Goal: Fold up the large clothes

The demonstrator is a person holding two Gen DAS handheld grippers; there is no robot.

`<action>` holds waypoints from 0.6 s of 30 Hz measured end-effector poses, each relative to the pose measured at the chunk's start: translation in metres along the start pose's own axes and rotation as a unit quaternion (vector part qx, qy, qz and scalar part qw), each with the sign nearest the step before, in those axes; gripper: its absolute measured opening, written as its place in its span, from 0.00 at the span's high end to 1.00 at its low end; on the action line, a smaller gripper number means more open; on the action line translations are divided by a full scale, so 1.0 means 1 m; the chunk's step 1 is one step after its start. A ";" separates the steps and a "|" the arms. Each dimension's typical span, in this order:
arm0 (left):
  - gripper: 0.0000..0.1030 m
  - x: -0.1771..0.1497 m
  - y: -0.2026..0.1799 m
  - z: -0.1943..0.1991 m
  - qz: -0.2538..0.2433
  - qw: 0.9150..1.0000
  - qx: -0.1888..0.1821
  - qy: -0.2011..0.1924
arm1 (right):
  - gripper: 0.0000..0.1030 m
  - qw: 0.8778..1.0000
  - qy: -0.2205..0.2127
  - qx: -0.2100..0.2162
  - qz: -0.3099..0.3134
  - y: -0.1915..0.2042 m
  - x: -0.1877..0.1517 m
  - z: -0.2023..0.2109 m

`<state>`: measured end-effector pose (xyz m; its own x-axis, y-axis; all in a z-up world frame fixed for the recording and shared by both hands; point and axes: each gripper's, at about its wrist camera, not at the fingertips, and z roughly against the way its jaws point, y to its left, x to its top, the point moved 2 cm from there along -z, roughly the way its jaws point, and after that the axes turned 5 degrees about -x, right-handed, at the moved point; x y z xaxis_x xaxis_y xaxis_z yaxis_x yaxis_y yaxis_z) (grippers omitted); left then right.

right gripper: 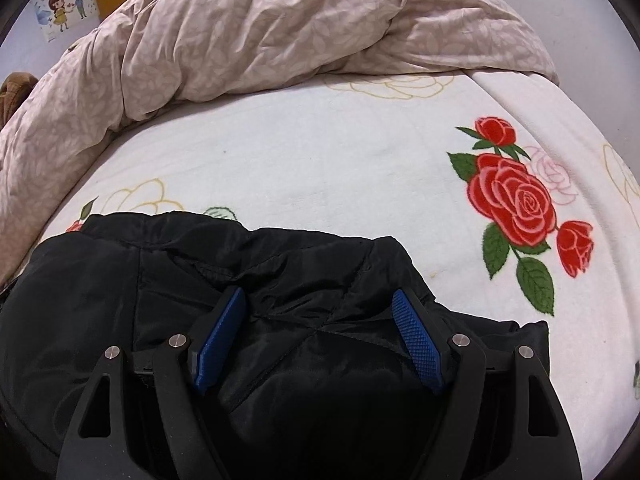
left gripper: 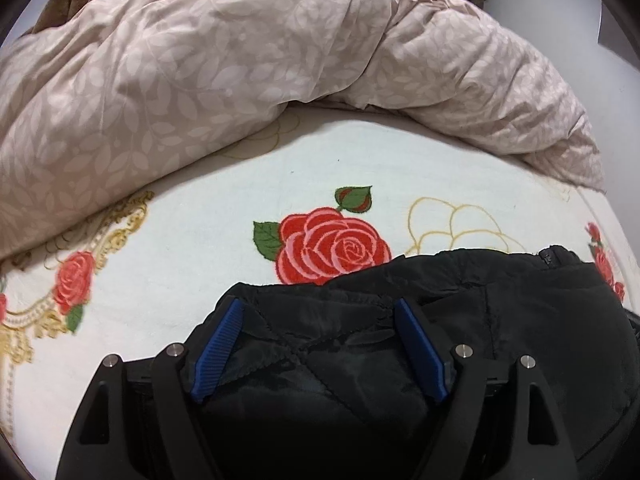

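Lying bunched on the bed's rose-printed blanket (left gripper: 200,208), the black quilted jacket (left gripper: 500,320) fills the near edge of both wrist views. The left hand-held gripper (left gripper: 320,312) and the right hand-held gripper (right gripper: 320,300) each stand spread, blue pads (right gripper: 416,340) either side of a fold without pinching it. Beyond lies a crumpled beige duvet (left gripper: 240,60).
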<state>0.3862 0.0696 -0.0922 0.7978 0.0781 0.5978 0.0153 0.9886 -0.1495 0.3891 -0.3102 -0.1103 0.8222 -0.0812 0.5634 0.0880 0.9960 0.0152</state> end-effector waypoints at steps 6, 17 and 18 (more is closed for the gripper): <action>0.23 0.019 -0.013 0.063 -0.017 0.999 -0.029 -0.036 | 0.27 0.999 -0.036 0.011 -0.004 -0.006 0.008 0.062; 0.23 -0.003 -0.143 0.031 -0.107 0.985 -0.136 0.003 | 0.27 0.999 -0.034 0.035 -0.015 -0.003 -0.005 0.073; 0.22 -0.005 -0.146 0.021 -0.119 0.985 -0.125 0.010 | 0.27 0.999 -0.031 0.030 -0.014 -0.006 -0.005 0.067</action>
<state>0.3676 -0.0729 -0.0565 0.7658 -0.1577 0.6234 0.3491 0.9161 -0.1970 0.3468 -0.3131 -0.0576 0.7833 -0.1076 0.6123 0.0738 0.9940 0.0803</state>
